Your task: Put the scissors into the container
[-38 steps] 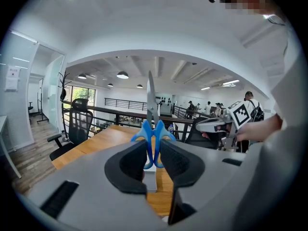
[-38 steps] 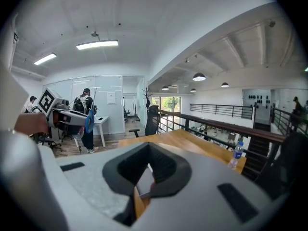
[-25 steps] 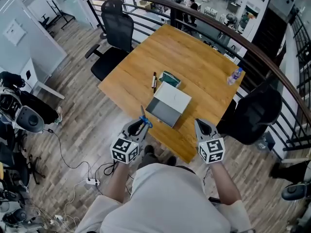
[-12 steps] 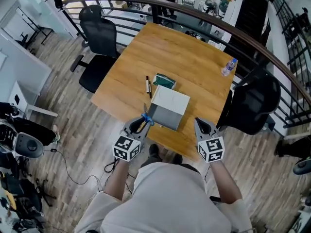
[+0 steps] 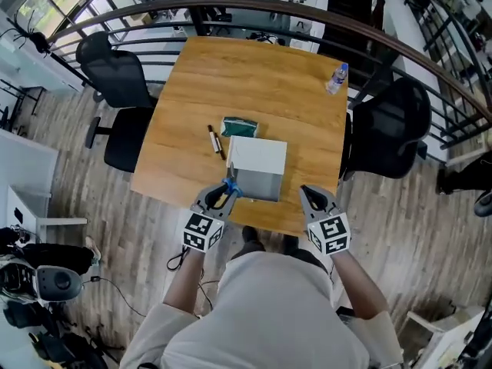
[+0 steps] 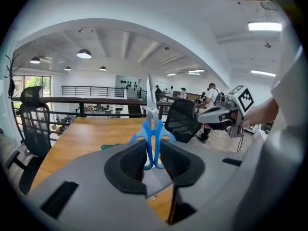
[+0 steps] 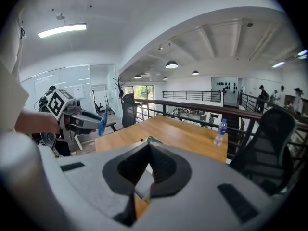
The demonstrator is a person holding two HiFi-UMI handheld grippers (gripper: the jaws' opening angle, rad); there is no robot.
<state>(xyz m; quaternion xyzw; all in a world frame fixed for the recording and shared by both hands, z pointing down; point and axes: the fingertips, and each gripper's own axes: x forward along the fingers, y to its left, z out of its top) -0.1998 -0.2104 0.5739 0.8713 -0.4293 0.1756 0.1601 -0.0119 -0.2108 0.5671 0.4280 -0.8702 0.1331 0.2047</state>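
Blue-handled steel scissors are standing blades-up, handles pinched in the grey left gripper's partly open jaws, just beside the white box container. The right gripper is hanging closed, empty. Black pads are hiding the lower handles.

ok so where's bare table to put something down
The far half of the table, between the green packet and the water bottle, is bare; so is the strip left of the pen. The near edge is crowded: the container, with the left tool and right tool close by it.
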